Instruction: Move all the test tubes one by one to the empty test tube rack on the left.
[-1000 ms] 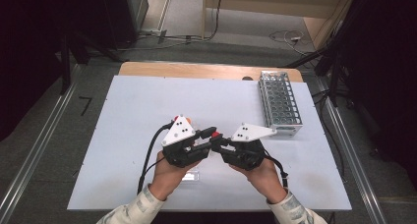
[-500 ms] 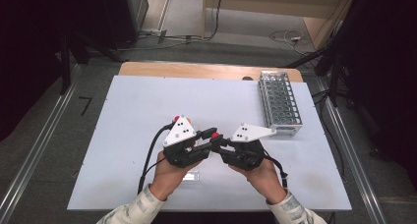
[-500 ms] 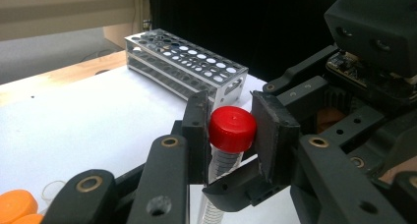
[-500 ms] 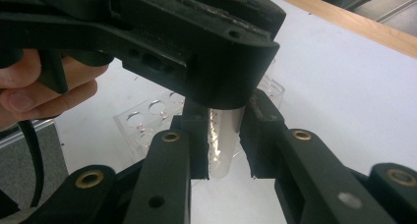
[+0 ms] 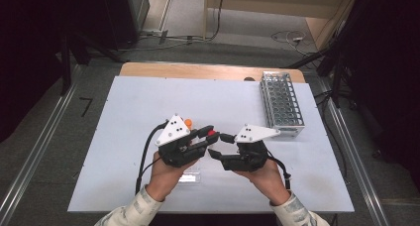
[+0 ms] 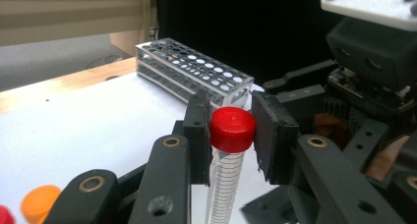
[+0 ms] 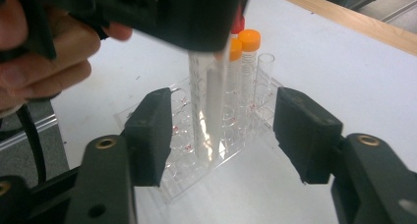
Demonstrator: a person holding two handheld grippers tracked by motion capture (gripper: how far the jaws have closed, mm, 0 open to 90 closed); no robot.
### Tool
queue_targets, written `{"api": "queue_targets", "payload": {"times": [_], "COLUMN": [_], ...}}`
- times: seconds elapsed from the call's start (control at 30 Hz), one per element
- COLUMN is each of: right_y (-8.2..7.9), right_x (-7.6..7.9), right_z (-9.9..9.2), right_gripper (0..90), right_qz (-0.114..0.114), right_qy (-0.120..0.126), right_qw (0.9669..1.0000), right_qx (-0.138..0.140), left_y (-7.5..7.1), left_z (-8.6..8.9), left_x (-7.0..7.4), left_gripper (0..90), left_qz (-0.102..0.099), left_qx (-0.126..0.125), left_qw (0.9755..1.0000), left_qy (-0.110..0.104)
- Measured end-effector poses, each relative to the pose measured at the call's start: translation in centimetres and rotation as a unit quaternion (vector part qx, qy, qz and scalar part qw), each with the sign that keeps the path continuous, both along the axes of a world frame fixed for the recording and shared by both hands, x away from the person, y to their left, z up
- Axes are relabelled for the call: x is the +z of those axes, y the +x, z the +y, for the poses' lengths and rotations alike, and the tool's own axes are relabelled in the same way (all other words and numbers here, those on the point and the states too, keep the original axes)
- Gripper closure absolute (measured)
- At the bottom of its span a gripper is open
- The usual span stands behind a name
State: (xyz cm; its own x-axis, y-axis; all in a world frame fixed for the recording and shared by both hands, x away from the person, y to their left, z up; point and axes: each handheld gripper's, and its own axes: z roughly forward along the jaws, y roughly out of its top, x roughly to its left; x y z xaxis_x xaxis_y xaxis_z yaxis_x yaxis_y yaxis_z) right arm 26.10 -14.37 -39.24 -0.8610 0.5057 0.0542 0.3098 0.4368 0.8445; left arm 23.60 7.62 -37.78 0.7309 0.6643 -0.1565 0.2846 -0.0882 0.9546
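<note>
Tube (image 6: 227,172): upright, long axis vertical, red cap up, clamped in left gripper (image 6: 230,135); right gripper (image 7: 221,130) just opened wide around it.

The tube (image 6: 226,177) runs off the left gripper view's bottom edge, and its top is hidden in the right gripper view.

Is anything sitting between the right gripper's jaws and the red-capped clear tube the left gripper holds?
Nothing visible does. The red-capped clear tube hangs in the open gap of the right gripper, whose jaws have just been opening; left gripper clamps its cap.
</note>
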Motion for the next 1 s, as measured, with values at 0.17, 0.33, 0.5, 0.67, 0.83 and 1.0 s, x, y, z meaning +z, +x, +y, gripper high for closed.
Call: {"api": "queue_targets", "payload": {"times": [0.17, 0.33, 0.5, 0.67, 0.83, 1.0], "right_y": [-0.3, -0.4, -0.3, -0.1, 0.0, 0.2], "right_x": [0.1, -0.2, -0.3, -0.6, -0.8, -1.0], "right_z": [-0.3, -0.8, -1.5, -2.3, -2.7, -2.8], "right_gripper": [30.0, 27.5, 27.3, 27.5, 27.6, 27.7], "right_qz": [-0.003, -0.001, 0.003, 0.006, 0.007, 0.010], "right_qy": [-0.001, -0.002, -0.004, -0.009, -0.011, -0.014], "right_qw": [1.0000, 0.9999, 0.9997, 0.9992, 0.9989, 0.9986], "right_qx": [-0.006, -0.014, -0.025, -0.038, -0.045, -0.051], "left_y": [-0.1, -0.2, -0.1, 0.1, 0.4, 0.8], "left_z": [0.5, 1.5, 3.0, 4.2, 4.9, 5.5], "left_x": [0.2, 0.8, 1.3, 1.7, 1.7, 1.6], "left_gripper": [70.4, 70.3, 70.4, 70.3, 70.3, 70.4], "left_qz": [0.000, -0.001, -0.002, -0.005, 0.001, -0.001], "left_qx": [0.002, 0.008, 0.027, 0.041, 0.053, 0.069], "left_qw": [1.0000, 0.9999, 0.9995, 0.9988, 0.9984, 0.9976], "left_qy": [0.000, -0.009, -0.018, -0.027, -0.020, -0.011]}}
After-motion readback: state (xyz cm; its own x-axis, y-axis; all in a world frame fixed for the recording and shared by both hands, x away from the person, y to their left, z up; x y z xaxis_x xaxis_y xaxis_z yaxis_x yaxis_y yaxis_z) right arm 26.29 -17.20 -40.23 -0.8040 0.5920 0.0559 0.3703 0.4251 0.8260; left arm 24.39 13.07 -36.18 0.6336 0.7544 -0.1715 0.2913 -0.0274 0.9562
